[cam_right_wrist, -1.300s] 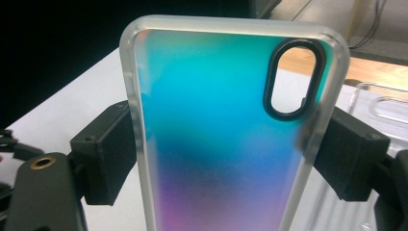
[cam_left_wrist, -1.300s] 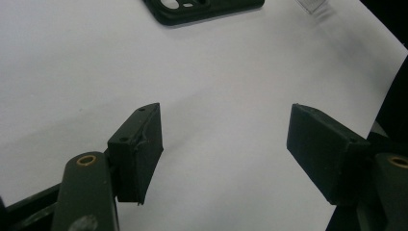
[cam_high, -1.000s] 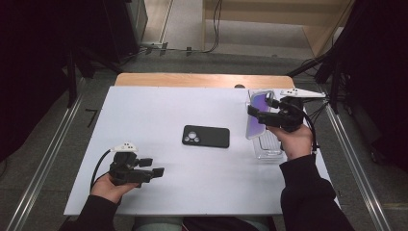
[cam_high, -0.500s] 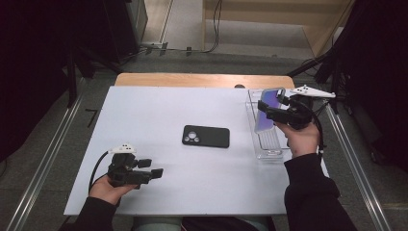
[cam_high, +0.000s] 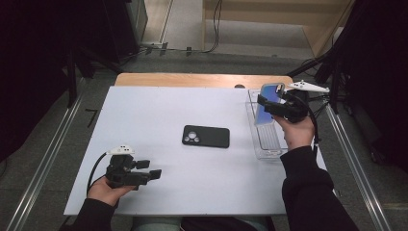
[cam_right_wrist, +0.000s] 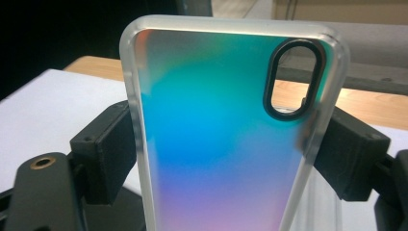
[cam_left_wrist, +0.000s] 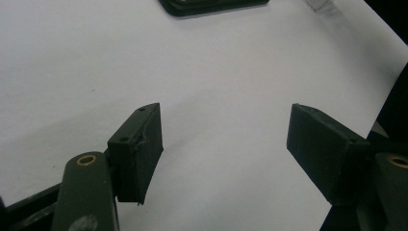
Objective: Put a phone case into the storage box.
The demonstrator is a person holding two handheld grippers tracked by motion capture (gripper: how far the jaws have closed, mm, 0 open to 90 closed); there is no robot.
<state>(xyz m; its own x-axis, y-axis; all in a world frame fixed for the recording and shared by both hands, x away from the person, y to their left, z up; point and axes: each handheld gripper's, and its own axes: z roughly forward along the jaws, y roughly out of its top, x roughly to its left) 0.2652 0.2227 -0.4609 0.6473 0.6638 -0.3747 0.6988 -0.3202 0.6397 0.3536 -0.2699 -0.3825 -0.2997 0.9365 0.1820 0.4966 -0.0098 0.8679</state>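
We see the right gripper (cam_high: 269, 103) at about two o'clock on the white table (cam_high: 159, 115), held up above a clear tray (cam_high: 267, 144) that lies along the table's right edge. Its jaws are clamped on the two long edges of an iridescent phone case (cam_high: 267, 103), one pad on each side. In the right gripper view the iridescent phone case (cam_right_wrist: 221, 139) stands upright between the pads (cam_right_wrist: 103, 149), its frosted rim pressed by both, its back running from teal near the top to blue and pink lower down. The oval camera cut-out (cam_right_wrist: 293, 79) sits at about one o'clock on the case, just above the pad on that side. The case rises well past the jaws, so the grip falls on its lower half; the bottom end of it is out of frame there.

The left gripper (cam_high: 144, 174) rests low at about seven o'clock on the table, held in the person's left hand (cam_high: 108, 190). Its jaws stand wide apart with nothing between them, and in the left gripper view we see bare white table through the gap between the pads (cam_left_wrist: 142, 149).

A black phone case (cam_high: 206, 136) lies flat near the middle of the table, camera holes towards its left end. It sits at roughly one o'clock from the left gripper and at about eight o'clock from the right gripper, well apart from both. In the left gripper view its edge (cam_left_wrist: 211, 6) shows at twelve o'clock.
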